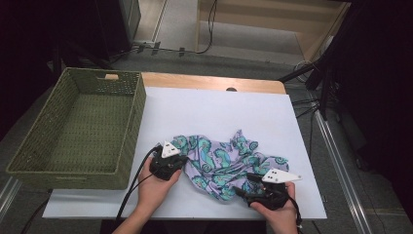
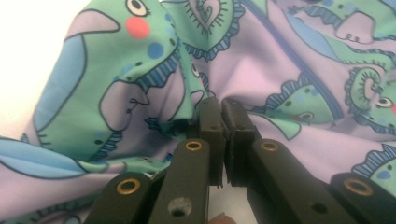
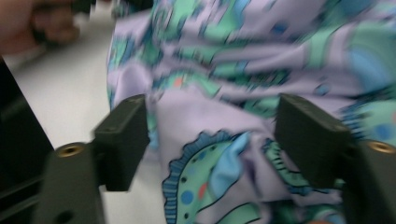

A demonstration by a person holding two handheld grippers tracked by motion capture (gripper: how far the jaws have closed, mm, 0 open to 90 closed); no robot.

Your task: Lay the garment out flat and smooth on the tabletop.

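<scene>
White desk (image 1: 234,112), wicker basket (image 1: 78,126) at left; crumpled patterned cloth (image 1: 224,161) just right of basket. Left hand-held gripper (image 2: 223,116) clenched on cloth fold. Right hand-held gripper (image 3: 212,135) jaws spread, straddling hem, no pinch. Cloth looks light, limp, slippery: best taken by edges.

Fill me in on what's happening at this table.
A person works a crumpled lilac cloth printed with green seahorses on a white table sheet, with a handheld claw in each hand. The left claw is shut, pinching a fold at the cloth's left edge. The right claw stands open at the cloth's near right edge, fabric between its jaws but not clamped. A woven green basket sits empty at the left.
</scene>
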